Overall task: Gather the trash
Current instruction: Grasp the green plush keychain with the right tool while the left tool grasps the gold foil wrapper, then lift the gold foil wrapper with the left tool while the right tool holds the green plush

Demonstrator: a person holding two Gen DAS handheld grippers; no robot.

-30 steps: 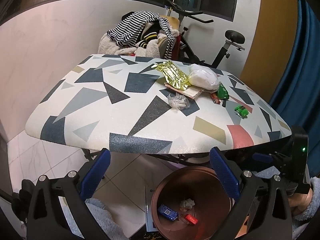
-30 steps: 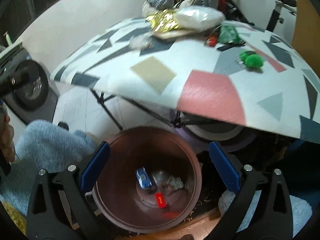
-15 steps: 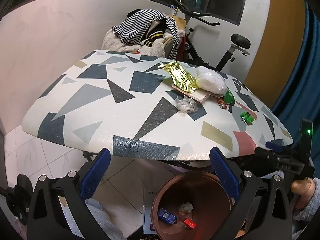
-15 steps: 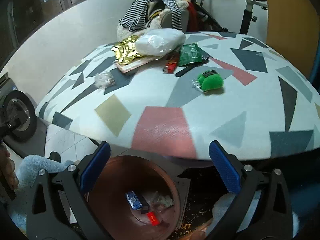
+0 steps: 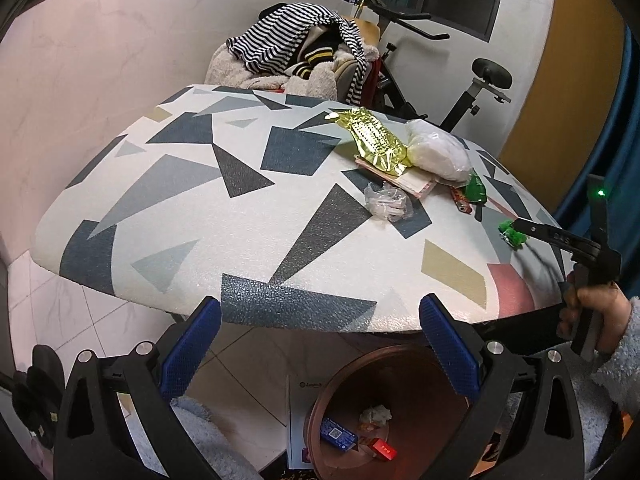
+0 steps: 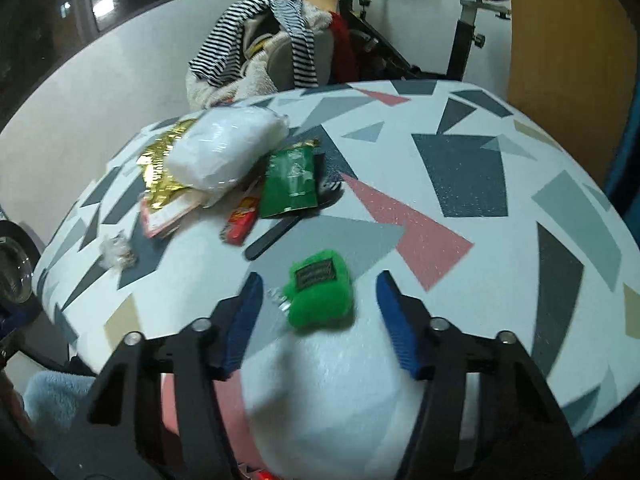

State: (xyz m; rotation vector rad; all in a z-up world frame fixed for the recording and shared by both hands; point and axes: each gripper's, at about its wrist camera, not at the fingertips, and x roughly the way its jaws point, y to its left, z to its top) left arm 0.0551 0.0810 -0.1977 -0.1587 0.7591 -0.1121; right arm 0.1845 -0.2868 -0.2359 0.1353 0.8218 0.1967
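A: What does the green fuzzy pouch [image 6: 320, 292] look like?
B: Bright green, plush, squarish, with a dark label patch on top and a small metal clasp at its left edge. It lies on the patterned table [image 6: 460, 168] near the front edge.
A: And the right gripper [image 6: 318, 316]?
B: Its blue-padded jaws stand wide apart, one on each side of the pouch, neither visibly touching it.
A: Anything else on the table?
B: Farther back, a green foil packet [image 6: 291, 178], a red wrapper [image 6: 240, 224], a white plastic bag [image 6: 222, 148], a gold foil wrapper [image 5: 374, 138] and a crumpled clear wrapper [image 5: 386, 202], all clustered together.
A: The left gripper [image 5: 320, 342]?
B: Jaws also spread apart and empty, hanging below the table's edge above the copper bin [image 5: 404, 376] on the floor. Inside the bin sit a blue packet, a red piece and a crumpled white scrap.
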